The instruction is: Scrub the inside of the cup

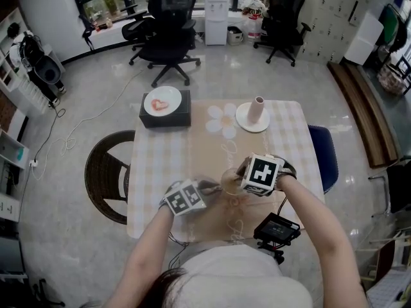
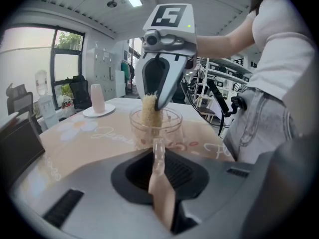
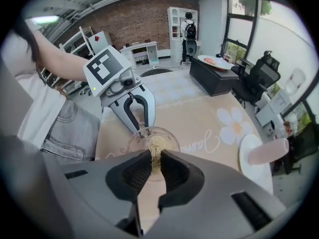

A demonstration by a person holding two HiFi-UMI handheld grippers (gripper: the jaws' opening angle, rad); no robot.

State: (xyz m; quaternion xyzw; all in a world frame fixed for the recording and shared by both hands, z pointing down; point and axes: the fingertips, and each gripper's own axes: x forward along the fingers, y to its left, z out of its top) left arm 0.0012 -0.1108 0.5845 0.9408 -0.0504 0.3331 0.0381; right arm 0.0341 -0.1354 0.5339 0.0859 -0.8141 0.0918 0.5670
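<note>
A clear glass cup (image 1: 229, 179) stands upright on the tablecloth near the table's front edge. My left gripper (image 2: 158, 152) is shut on the cup's clear handle (image 2: 158, 156), holding it from the left side. My right gripper (image 3: 155, 157) points steeply down over the cup (image 3: 152, 142) and is shut on a tan fibrous scrubber (image 3: 156, 147). In the left gripper view the scrubber (image 2: 149, 112) hangs from the right gripper (image 2: 155, 97) down into the cup (image 2: 167, 126). In the head view both marker cubes cover most of the cup.
At the table's far side sit a white saucer (image 1: 243, 122) with a pink tumbler (image 1: 256, 110) and a black box (image 1: 165, 114) topped by a white plate (image 1: 162, 100). A black device (image 1: 277, 228) hangs at the front edge. A dark round chair (image 1: 106, 169) stands left.
</note>
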